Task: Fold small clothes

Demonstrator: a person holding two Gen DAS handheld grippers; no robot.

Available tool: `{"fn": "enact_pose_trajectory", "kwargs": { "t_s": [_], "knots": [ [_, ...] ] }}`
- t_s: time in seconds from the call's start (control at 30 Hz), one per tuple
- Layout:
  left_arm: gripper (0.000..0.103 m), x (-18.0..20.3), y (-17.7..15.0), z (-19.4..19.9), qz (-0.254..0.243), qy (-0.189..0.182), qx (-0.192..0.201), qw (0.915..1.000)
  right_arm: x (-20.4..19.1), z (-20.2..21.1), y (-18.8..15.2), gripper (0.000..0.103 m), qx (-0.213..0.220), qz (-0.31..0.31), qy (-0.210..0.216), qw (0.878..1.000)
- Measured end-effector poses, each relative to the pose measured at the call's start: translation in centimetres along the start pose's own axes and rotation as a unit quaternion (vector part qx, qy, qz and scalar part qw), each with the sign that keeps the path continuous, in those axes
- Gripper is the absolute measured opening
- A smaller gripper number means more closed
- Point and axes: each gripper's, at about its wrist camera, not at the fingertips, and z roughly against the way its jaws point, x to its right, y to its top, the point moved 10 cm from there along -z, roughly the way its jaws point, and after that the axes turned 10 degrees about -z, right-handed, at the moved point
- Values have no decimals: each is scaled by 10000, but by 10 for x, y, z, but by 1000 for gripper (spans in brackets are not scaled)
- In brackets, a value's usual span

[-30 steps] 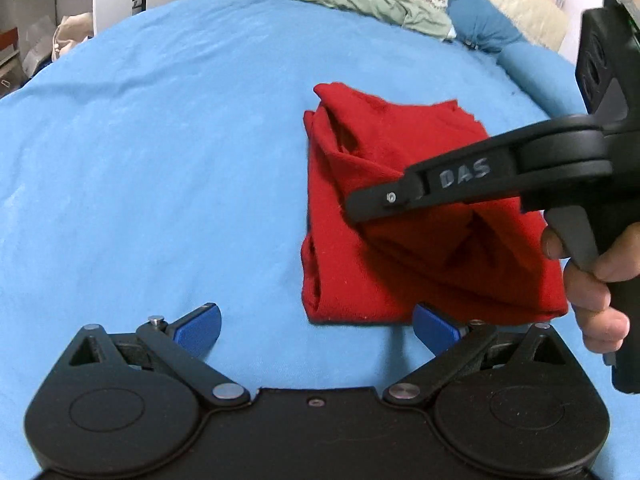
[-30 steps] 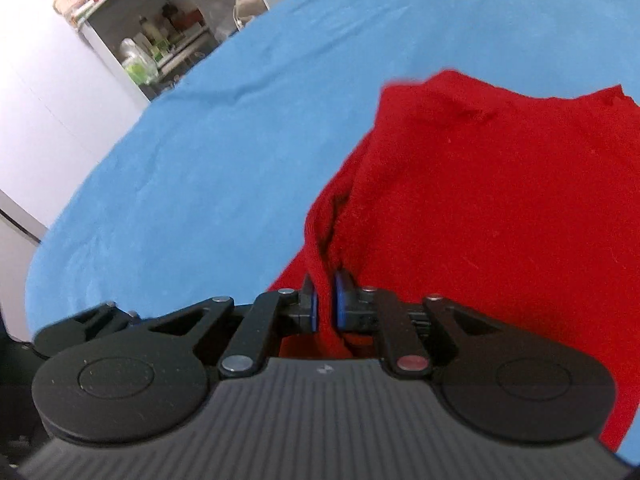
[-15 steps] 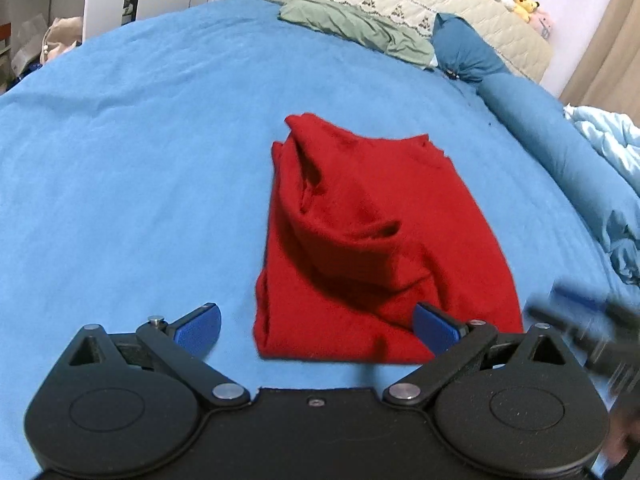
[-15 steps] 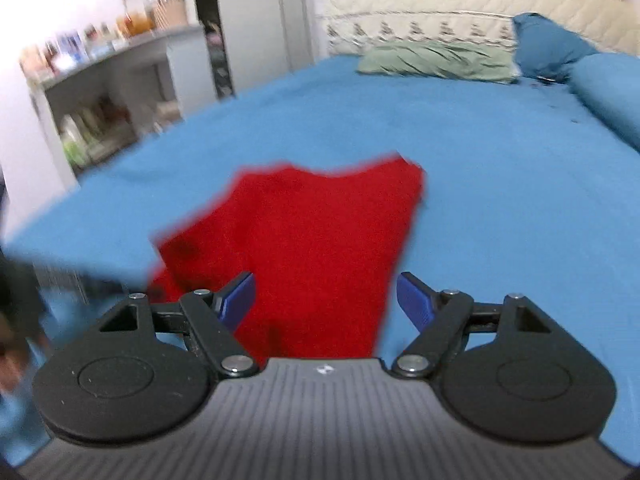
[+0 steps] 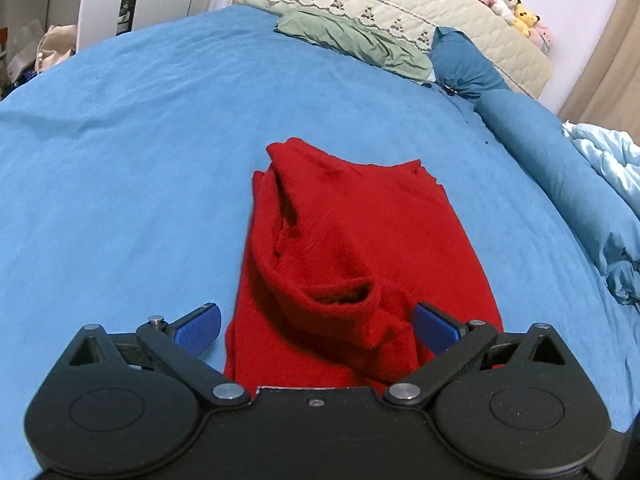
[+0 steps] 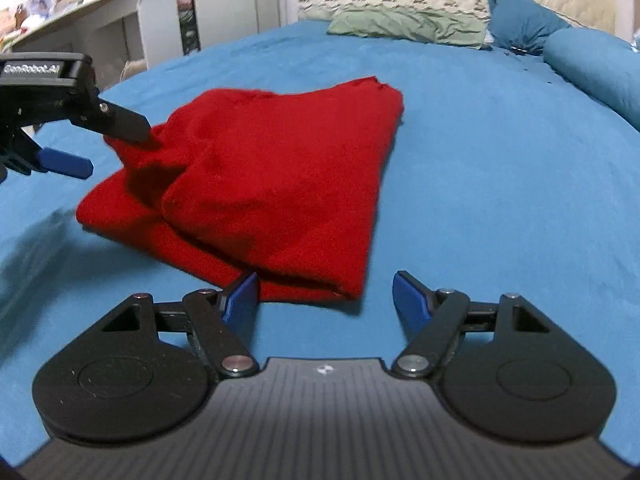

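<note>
Blue bed [image 5: 120,168] carries red garment [image 5: 360,248], roughly folded, lumpy at near-left corner. Right gripper [image 6: 324,292], clamped on cloth a second ago, now released; left gripper [image 5: 316,328] jaws open too. Tidying likely next.

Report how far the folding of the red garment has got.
Done: the red garment lies on the blue bedsheet folded into a compact, lumpy stack. In hand: nothing; the left gripper and right gripper are both open, with the left one straddling the near edge. Left: flattening the bunched top layer.
</note>
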Motion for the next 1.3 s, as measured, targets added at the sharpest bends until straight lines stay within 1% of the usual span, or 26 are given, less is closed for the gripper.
{"fn": "enact_pose_trajectory", "kwargs": {
  "t_s": [0.07,0.13,0.2,0.27,0.33,0.4,0.43,0.47,0.57,0.63,0.7,0.77,0.8,0.83,0.87,0.9,0.97,1.0,1.03,1.07,1.1,1.2,1.23,1.3],
  "knots": [
    [103,0,2,-3,-13,33,3,10000,3,5,5,90,142,-189,15,9997],
    [103,-1,4,-8,23,65,14,10000,7,6,10,90,255,-268,-88,9993],
    [103,-4,6,-13,88,117,9,9999,9,1,10,90,229,-326,-184,9990],
    [103,-11,6,-21,101,283,-61,9995,9,-7,9,90,113,-282,-269,9992],
    [103,-24,0,-24,19,517,-205,9985,11,-4,12,86,229,-191,-391,9988],
    [103,-38,-10,-22,-128,675,-358,9970,22,5,21,86,456,-118,-701,9964],
    [103,-45,-15,-19,-191,749,-412,9962,29,11,24,86,559,-104,-804,9951],
    [103,-51,-21,-17,-264,793,-469,9954,35,15,26,87,608,-96,-816,9948],
    [103,-60,-38,-11,-425,725,-534,9950,45,14,17,88,443,167,-805,9956],
    [103,-57,-45,-6,-718,788,-584,9926,47,10,9,88,321,275,-833,9956],
    [103,-55,-50,-3,-895,862,-614,9903,50,9,7,89,288,186,-794,9962],
    [103,-54,-50,-3,-921,886,-635,9898,49,8,8,89,228,173,-782,9965],
    [103,-54,-49,-1,-877,890,-653,9900,48,9,8,89,168,200,-745,9969],
    [100,-52,-46,3,-814,854,-642,9909,47,10,8,88,108,210,-679,9974],
    [100,-49,-40,7,-777,822,-607,9917,46,14,11,88,27,176,-540,9984],
    [100,-45,-32,15,-771,768,-490,9929,48,20,15,89,-13,109,-372,9992],
    [101,-36,-11,28,-792,708,-190,9942,46,36,30,90,-22,-79,123,9999],
    [103,-33,-1,33,-795,680,-86,9945,46,45,44,92,-9,-199,389,9990],
    [103,-30,12,35,-782,623,4,9950,46,51,58,99,-15,-295,565,9980],
    [103,-27,26,35,-755,509,39,9958,46,54,71,103,-44,-385,703,9968],
    [103,-24,35,30,-726,363,6,9967,46,55,89,103,-122,-521,881,9947],
    [103,-23,54,-3,-516,-197,-400,9977,48,40,125,103,-503,-941,1259,9863],
    [103,-25,56,-16,-434,-321,-527,9972,48,31,130,103,-657,-1056,1313,9835],
    [103,-30,58,-38,-303,-411,-671,9964,49,5,137,103,-927,-1243,1387,9781]
  ]
}}
